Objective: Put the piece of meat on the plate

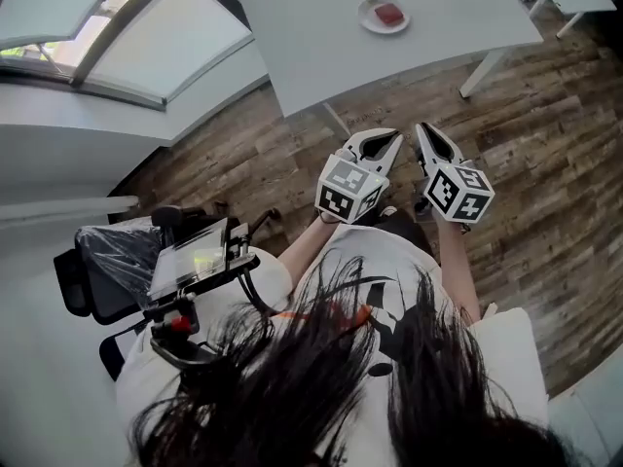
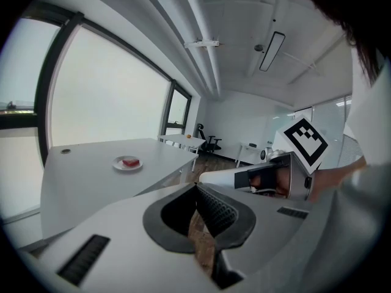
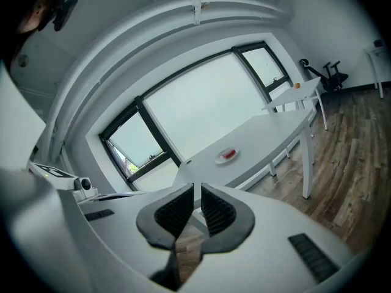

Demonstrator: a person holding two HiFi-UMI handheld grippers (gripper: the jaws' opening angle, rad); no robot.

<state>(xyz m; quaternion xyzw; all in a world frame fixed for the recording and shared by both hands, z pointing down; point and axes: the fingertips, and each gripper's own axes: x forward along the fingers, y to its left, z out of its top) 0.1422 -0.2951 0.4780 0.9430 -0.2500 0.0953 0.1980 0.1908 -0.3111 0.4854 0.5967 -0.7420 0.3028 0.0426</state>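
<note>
Though the piece of meat (image 1: pixel 389 14) lies on the plate (image 1: pixel 366 17) on the distant tabletop (image 1: pixel 321 42), its long axis is too small to read; the left gripper (image 1: pixel 385 138) and right gripper (image 1: pixel 426 130) keep their fingers pressed together, empty.

Our head view looks steeply down on the left gripper (image 1: pixel 387 142) and right gripper (image 1: pixel 428 139), held close below it, with the table (image 1: pixel 321 37) far off at the top. Each gripper view looks along its own jaws, roughly level, from well away across the room. All three views share that table and its plate (image 1: pixel 368 17). The left gripper view also catches the right gripper beside it.
</note>
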